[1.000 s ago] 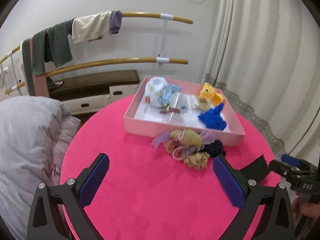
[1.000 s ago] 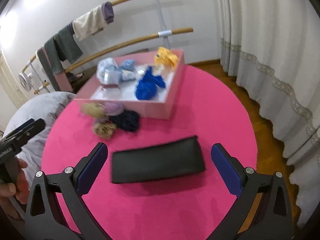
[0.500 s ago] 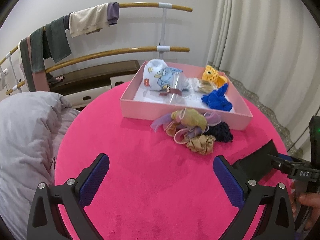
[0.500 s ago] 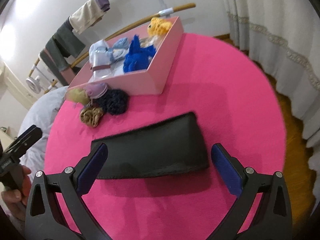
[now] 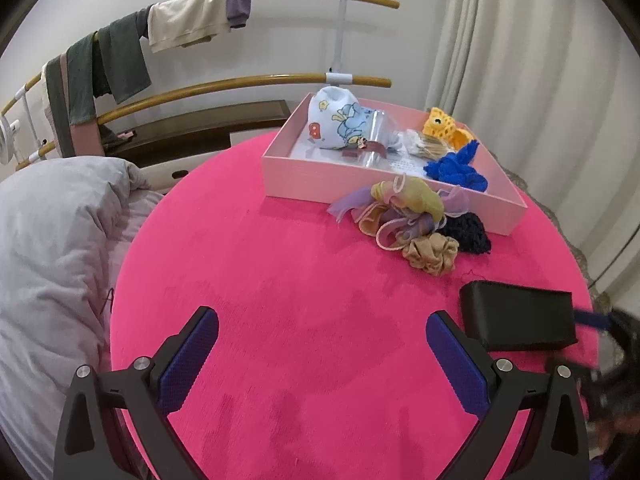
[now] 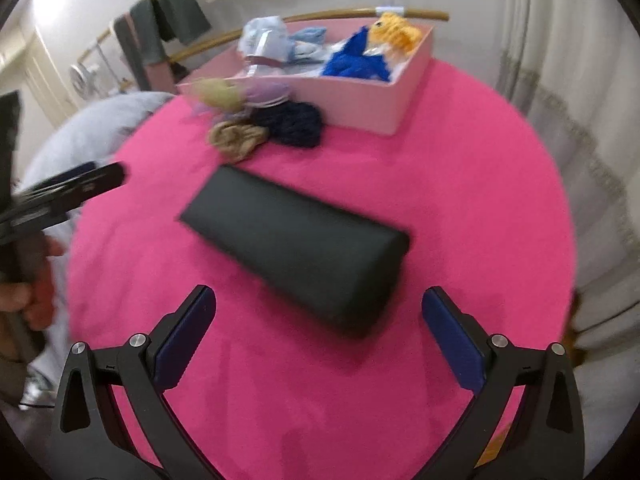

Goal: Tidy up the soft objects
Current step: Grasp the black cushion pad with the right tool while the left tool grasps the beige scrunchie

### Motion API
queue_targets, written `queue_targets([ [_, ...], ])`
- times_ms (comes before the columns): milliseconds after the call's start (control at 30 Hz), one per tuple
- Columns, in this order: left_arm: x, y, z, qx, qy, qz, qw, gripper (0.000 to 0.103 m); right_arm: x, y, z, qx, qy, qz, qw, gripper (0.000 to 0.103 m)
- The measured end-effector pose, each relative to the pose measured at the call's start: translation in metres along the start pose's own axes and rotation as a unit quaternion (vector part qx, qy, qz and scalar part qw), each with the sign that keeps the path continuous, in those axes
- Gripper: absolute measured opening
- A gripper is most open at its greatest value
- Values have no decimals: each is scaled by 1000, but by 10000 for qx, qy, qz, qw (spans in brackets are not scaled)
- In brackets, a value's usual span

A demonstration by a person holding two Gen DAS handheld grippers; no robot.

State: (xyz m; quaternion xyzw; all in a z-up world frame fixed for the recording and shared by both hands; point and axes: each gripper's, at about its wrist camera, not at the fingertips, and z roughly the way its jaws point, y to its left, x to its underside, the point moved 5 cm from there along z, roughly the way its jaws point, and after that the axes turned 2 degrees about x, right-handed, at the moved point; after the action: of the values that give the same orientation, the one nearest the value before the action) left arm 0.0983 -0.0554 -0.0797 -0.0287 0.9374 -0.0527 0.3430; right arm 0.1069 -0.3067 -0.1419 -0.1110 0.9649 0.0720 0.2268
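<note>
Room: white wall, wooden rails point(image 5: 248, 84) draped with clothes, pale curtain point(image 5: 520, 60) at right.
Surface: round pink table point(image 5: 304, 280).
Pink box point(image 5: 332, 178): far side of table, holding blue, yellow and printed soft items.
Scrunchie pile point(image 5: 412, 220): on the table, against the box's near wall.
Black case point(image 6: 296, 248): flat on the table, nearer than the pile, just ahead of the right tool.
Left gripper point(image 5: 322, 358): jaws spread wide, empty, above bare cloth.
Right gripper point(image 6: 318, 340): jaws spread wide, empty, black case just beyond the tips.
</note>
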Motion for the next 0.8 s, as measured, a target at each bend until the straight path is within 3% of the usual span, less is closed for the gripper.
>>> queue_targets([
  [167,3,0,0,-34,46,29,10000,103,-21,0,14,-102,2,-554,9984,103],
  [267,5,-1,1,-79,47,46,9999,103,-24,17,33,-1,229,-1115,9935,103],
  [367,7,0,5,-100,100,41,9999,103,-25,33,40,-81,191,-1345,9907,103],
  [467,6,2,8,-114,122,38,9999,103,-26,44,38,-337,51,-1250,9916,93],
  [733,7,2,17,-101,184,79,9997,103,-19,44,29,-287,-244,-756,9964,59],
  [800,8,3,18,-86,210,104,9997,103,-13,40,24,-317,-233,-586,9975,60],
])
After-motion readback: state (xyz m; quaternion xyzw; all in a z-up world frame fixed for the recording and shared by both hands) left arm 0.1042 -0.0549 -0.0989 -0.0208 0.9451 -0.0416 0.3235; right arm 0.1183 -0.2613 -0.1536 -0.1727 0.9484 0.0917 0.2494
